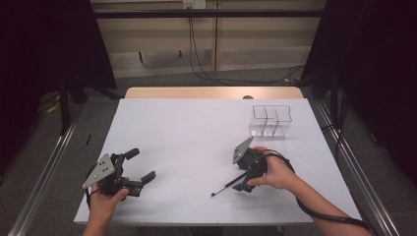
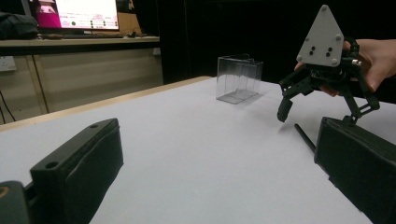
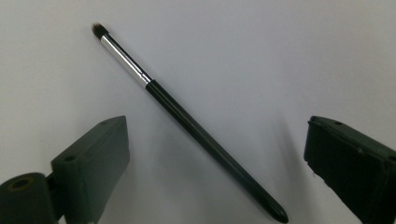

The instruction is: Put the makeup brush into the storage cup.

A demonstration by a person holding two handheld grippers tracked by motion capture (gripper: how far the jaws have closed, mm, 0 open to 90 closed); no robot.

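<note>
A slim makeup brush (image 3: 187,122) lies flat on the white table (image 1: 187,128), running from the upper left to the lower right of the right gripper view. The right gripper (image 3: 215,172) hovers over it, jaws wide, touching nothing. The brush looks light, stiff and smooth, apt to roll; the black handle's middle seems the best grip. The left gripper (image 1: 142,167), lower left in the high view, rests open and empty.

Wide bare table (image 1: 196,137) lies between both hands; 1 clear box (image 1: 271,121) (far right corner) stands as obstacle.
</note>
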